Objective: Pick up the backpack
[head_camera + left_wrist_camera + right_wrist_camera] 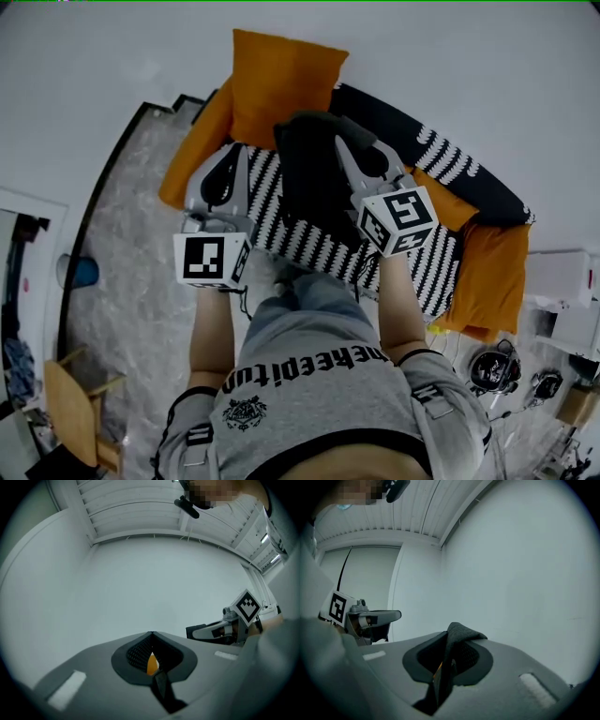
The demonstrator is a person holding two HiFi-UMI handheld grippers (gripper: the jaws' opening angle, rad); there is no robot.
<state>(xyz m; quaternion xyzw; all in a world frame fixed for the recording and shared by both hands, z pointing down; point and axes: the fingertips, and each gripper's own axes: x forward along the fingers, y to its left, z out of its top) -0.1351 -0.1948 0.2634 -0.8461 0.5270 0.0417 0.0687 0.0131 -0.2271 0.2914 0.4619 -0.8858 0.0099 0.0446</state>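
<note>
Head view has the soft black fabric backpack (309,183) hanging from the right gripper (345,148) over the middle of the black-and-white striped sofa (441,272), just in front of the plump orange cushion (281,80) at its back edge. Right gripper view confirms the hold: the jaws are pinched on a fold of black woven fabric (461,632) at the bag's top, which pokes up past the tips. That's a thin bite, so I'd judge the lift wants a firm, even squeeze and a straight, steady raise with no swinging, or the fold could creep out. Whether the bag's bottom is clear of the seat, I can't tell. The left gripper (232,155) has its jaws together with nothing between them, only a sliver of orange showing through the gap. It sits just beside the bag, not touching, and could come under as support if the bag sags. Pose now: both forearms (211,328) reach forward from the body and both grippers point roughly level at the pale wall (525,573)
</note>
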